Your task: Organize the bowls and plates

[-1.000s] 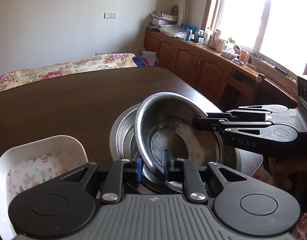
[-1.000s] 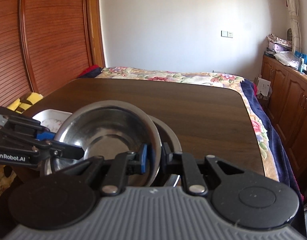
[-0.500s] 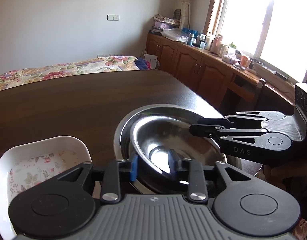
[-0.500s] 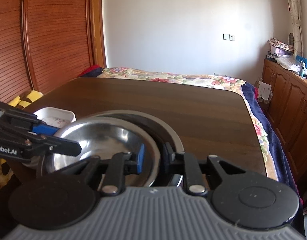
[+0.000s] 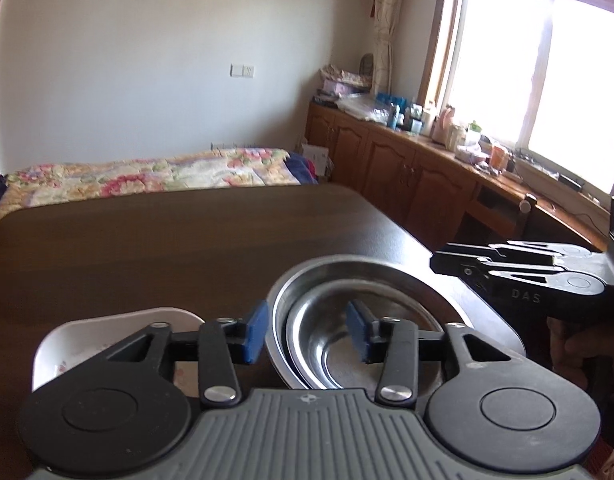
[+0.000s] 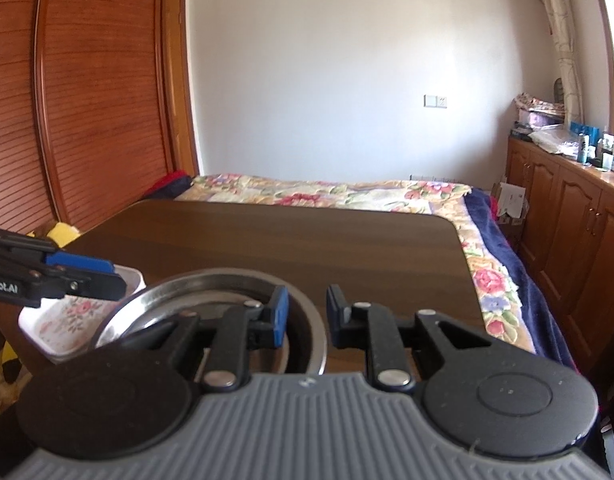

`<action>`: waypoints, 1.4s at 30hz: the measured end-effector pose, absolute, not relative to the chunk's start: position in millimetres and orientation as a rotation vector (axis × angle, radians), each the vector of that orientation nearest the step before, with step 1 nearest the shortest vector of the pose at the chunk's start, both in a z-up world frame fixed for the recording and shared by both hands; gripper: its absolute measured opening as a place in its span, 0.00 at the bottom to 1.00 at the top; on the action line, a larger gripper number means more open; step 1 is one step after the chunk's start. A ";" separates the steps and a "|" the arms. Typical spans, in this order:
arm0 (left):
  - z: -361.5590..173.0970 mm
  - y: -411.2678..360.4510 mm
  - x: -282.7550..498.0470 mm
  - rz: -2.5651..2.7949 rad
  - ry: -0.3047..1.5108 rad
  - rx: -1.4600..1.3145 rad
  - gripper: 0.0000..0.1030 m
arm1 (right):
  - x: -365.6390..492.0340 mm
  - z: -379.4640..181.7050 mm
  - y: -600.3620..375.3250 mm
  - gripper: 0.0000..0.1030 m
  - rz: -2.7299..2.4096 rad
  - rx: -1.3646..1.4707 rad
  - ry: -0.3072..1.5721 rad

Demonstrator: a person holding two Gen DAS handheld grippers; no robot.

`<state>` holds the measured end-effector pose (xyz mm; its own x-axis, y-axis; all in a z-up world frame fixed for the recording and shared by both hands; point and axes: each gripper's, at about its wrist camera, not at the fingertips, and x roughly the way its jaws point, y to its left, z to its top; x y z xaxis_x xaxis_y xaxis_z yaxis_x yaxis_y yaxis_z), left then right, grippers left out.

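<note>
Two steel bowls sit nested on the dark wooden table: a smaller bowl lies inside a larger one. My left gripper is open above their near left rim, one blue pad outside the bowls and one over the inside, holding nothing. In the left wrist view my right gripper hovers just off the bowls' right edge. In its own view the right gripper shows a narrow open gap above the steel bowl rim, with nothing between its pads. A white floral dish stands left of the bowls.
The table stretches bare toward a bed with a floral cover. Wooden cabinets with clutter on top run along the right under a bright window. A person's hand holds the right gripper.
The smaller bowl, held tilted by both grippers a second ago, was lowered flat into the larger bowl. Both grippers let go, and the right one drew back to the right.
</note>
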<state>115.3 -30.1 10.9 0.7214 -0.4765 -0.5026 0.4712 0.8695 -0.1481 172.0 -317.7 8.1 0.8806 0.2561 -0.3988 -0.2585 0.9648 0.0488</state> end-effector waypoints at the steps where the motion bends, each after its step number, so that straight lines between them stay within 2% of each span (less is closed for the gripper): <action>1: 10.6 -30.6 114.1 -0.519 0.546 -0.003 0.52 | 171.6 6.8 -318.8 0.22 0.263 -0.004 0.409; 2: 8.9 -31.0 113.0 -0.514 0.537 0.003 0.53 | 172.3 5.1 -320.5 0.23 0.260 0.000 0.407; 4: 5.8 -30.7 113.6 -0.504 0.521 0.008 0.62 | 173.1 0.5 -322.7 0.25 0.258 0.009 0.410; 6: 2.0 -30.3 112.9 -0.495 0.505 0.001 0.67 | 174.5 -4.2 -324.2 0.38 0.254 0.018 0.414; 10: -3.8 -31.3 111.0 -0.471 0.474 0.009 0.78 | 175.5 -10.6 -327.6 0.40 0.253 0.035 0.421; 13: -8.4 -31.2 110.7 -0.475 0.472 0.009 0.78 | 175.6 -14.1 -328.2 0.42 0.253 0.037 0.423; 15: -11.8 -31.5 112.1 -0.479 0.479 0.003 0.78 | 174.7 -16.9 -328.4 0.48 0.256 0.045 0.425; 30: -27.9 -30.8 114.6 -0.487 0.526 -0.020 0.72 | 173.0 -31.4 -327.9 0.51 0.265 0.083 0.450; 37: -29.9 -36.5 116.9 -0.496 0.548 -0.012 0.60 | 172.2 -32.8 -322.6 0.51 0.282 0.106 0.455; 42: -31.6 -40.8 117.5 -0.501 0.559 -0.010 0.59 | 172.0 -33.1 -320.1 0.51 0.293 0.111 0.458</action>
